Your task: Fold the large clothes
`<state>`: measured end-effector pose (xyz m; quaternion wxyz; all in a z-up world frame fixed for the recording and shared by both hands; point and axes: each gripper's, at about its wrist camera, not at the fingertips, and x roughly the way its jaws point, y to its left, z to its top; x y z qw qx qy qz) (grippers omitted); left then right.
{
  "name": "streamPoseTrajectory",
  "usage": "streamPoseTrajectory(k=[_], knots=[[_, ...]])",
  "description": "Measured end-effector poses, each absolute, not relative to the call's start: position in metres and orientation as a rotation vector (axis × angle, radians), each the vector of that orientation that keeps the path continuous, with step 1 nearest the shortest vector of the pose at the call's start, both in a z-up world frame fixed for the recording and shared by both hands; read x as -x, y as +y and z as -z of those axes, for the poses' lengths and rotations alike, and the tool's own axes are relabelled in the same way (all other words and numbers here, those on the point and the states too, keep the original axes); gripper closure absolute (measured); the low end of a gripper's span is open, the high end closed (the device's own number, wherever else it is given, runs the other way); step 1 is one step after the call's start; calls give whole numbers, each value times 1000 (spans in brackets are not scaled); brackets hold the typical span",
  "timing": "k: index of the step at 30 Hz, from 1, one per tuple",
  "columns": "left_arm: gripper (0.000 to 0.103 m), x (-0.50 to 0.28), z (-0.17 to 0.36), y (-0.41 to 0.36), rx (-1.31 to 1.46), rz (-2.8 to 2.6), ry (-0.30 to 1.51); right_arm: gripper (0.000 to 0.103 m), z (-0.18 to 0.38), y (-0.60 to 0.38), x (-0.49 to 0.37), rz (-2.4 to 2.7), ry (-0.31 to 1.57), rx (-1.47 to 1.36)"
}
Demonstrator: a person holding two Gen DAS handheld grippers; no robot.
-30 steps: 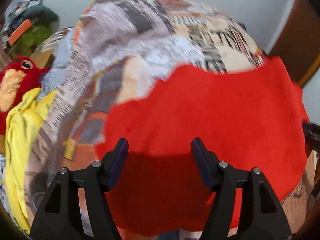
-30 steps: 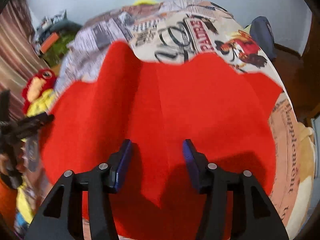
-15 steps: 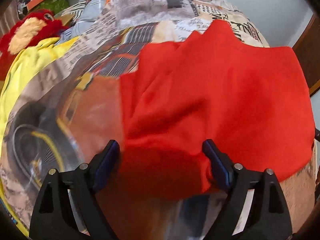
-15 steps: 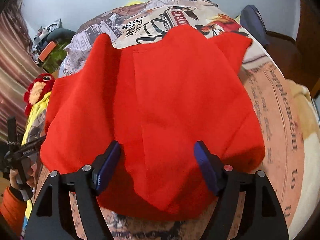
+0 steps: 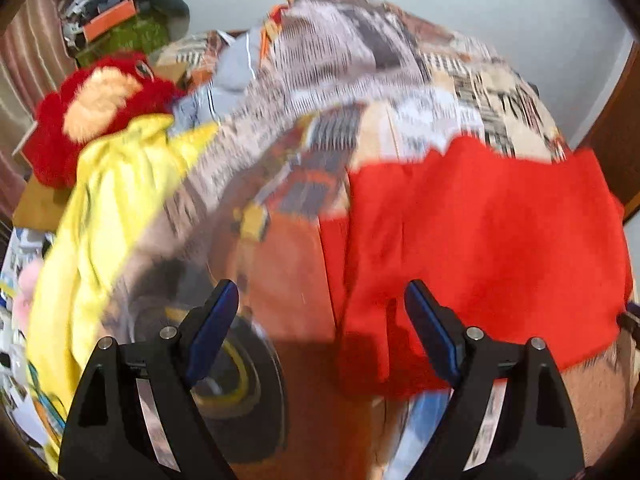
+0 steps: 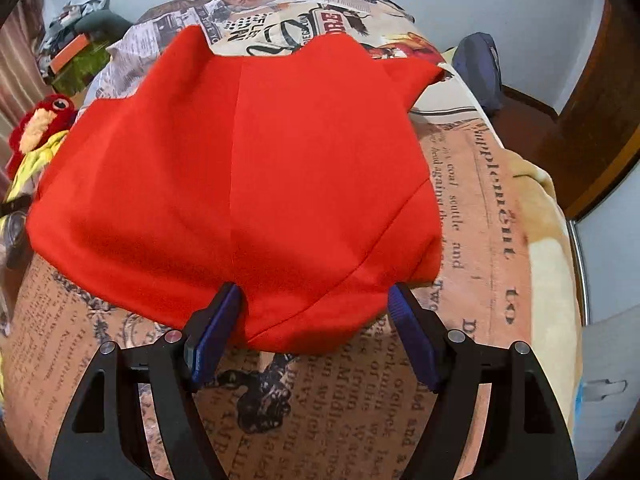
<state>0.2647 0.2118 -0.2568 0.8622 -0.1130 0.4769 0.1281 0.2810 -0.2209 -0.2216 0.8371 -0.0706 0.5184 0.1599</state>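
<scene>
Pale blue-grey walls enclose a bed (image 6: 472,208) covered by a spread printed like old newspaper, with brown lettering on a tan ground. On this spread lies the red garment (image 6: 248,176), folded into a broad pad with a seam running down its middle; it rests toward the head of the bed as my right camera sees it, and to the right in my left view (image 5: 480,240).

My right gripper (image 6: 314,328) points steeply down at the garment's near hem. Its jaws have just been opening and now stand apart; the left pad sits against the cloth edge, the right pad clear of it, with only the hem's tip between them and nothing pinched.

My left gripper (image 5: 322,324) hangs over bare bedspread beside the garment's left edge. Its jaws have also just been opening and stand wide, empty; the right pad overlaps red cloth in the picture, though motion blur leaves contact uncertain.

Yellow cloth (image 5: 100,216) is heaped at the far left of the bed, with a red plush toy (image 5: 96,108) just behind it. A dark blue bag (image 6: 478,68) lies at the far right corner.
</scene>
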Motion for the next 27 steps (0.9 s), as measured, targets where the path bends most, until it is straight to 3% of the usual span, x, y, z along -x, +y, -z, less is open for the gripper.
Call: streamPoseTrajectory(k=[5, 8, 14, 15, 22, 24, 27], knots=[[17, -310, 257, 212, 267, -188, 1011, 30, 200, -229, -296, -299, 1031, 63], [26, -339, 273, 195, 268, -82, 1057, 30, 200, -228, -311, -277, 1025, 37], [85, -369, 298, 160, 215, 18, 1110, 30, 232, -217, -323, -255, 1081, 59], [102, -369, 294, 159, 185, -6, 1097, 30, 232, -216, -320, -256, 1079, 65], [102, -355, 252, 206, 168, -237, 969, 28, 236, -220, -317, -281, 1069, 48], [102, -353, 250, 216, 82, -363, 965, 28, 237, -221, -315, -279, 1067, 49], [102, -337, 255, 241, 198, -330, 1027, 28, 236, -220, -316, -272, 1070, 45]])
